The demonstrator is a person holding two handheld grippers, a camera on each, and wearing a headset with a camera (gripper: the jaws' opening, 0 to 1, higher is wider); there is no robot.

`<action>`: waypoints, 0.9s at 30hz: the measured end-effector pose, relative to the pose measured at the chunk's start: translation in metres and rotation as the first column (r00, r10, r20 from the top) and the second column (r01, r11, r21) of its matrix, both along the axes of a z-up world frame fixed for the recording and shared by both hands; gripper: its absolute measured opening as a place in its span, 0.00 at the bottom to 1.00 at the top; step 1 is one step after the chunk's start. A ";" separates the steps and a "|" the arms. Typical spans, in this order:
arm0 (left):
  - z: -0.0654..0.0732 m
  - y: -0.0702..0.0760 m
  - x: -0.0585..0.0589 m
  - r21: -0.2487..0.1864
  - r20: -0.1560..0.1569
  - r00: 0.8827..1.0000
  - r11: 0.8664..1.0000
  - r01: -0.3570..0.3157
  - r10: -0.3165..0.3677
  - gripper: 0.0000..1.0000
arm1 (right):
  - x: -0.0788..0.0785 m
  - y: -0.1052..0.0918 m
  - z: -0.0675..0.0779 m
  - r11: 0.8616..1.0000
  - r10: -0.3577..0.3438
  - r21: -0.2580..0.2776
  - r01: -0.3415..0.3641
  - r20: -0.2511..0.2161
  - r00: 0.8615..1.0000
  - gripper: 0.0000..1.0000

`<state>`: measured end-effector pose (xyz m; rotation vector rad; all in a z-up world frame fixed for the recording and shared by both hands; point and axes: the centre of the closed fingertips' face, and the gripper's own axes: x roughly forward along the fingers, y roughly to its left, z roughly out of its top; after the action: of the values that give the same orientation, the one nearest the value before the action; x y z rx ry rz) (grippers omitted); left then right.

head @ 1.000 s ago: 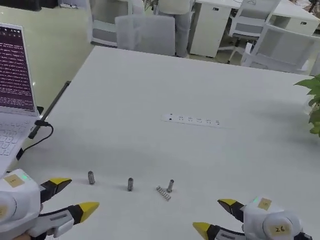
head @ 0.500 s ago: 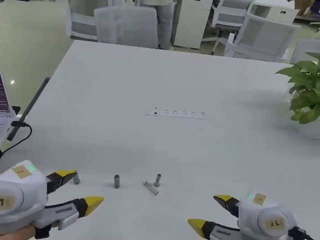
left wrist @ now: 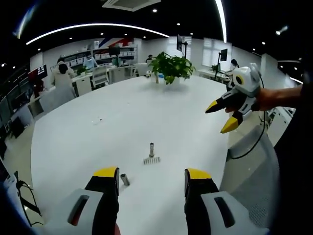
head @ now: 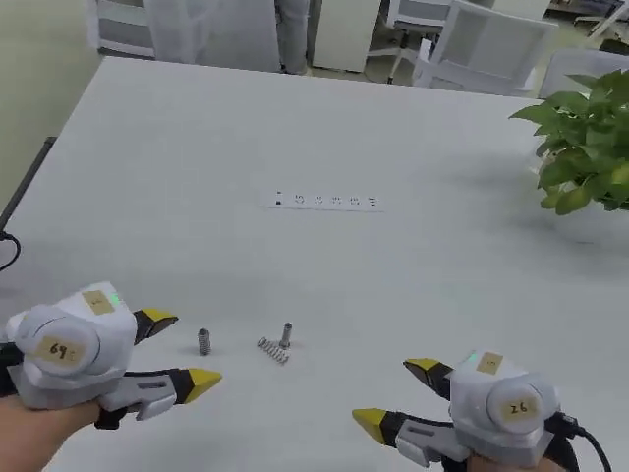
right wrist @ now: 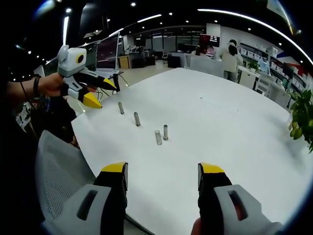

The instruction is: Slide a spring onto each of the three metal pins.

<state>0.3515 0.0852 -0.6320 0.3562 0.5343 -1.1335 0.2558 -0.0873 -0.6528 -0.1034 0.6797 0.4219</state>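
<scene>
A bare upright metal pin (head: 286, 334) stands on the white table (head: 324, 118), with a loose spring (head: 272, 350) lying against its base. Left of it stands a second pin (head: 204, 341) that looks ribbed. The right gripper view shows three pins in a row (right wrist: 121, 107) (right wrist: 137, 119) (right wrist: 165, 132) and the spring (right wrist: 158, 137). My left gripper (head: 182, 349) hovers open just left of the pins, hiding the leftmost one in the head view. My right gripper (head: 393, 393) is open and empty, to the right of the pins and nearer me. The left gripper view shows the bare pin (left wrist: 151, 149) and spring (left wrist: 151, 160).
A white power strip (head: 324, 202) lies mid-table. A potted plant (head: 580, 147) stands at the right edge. Chairs (head: 187, 29) line the far side. A dark cable (head: 8, 251) crosses the table's left edge.
The head camera has swung right: the laptop left the picture and the plant came in. My left gripper moved right, closer to the pins, and now covers the leftmost one.
</scene>
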 end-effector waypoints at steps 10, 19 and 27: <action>-0.022 -0.031 -0.004 0.077 -0.007 0.991 0.988 0.136 -0.136 0.48 | -0.005 0.005 0.001 1.000 0.006 0.001 -0.006 -0.011 1.000 0.57; -0.046 -0.059 0.001 0.135 -0.017 0.973 0.963 0.231 -0.231 0.48 | -0.017 0.002 0.001 1.000 -0.016 0.004 0.016 -0.021 1.000 0.57; -0.057 -0.078 0.006 0.161 -0.028 0.966 0.952 0.259 -0.258 0.48 | -0.023 -0.005 -0.002 1.000 -0.027 0.008 0.028 -0.036 0.999 0.57</action>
<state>0.3573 0.0073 -0.6889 0.5779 0.6001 -1.3478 0.2328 -0.0919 -0.6552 -0.0783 0.7141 0.4009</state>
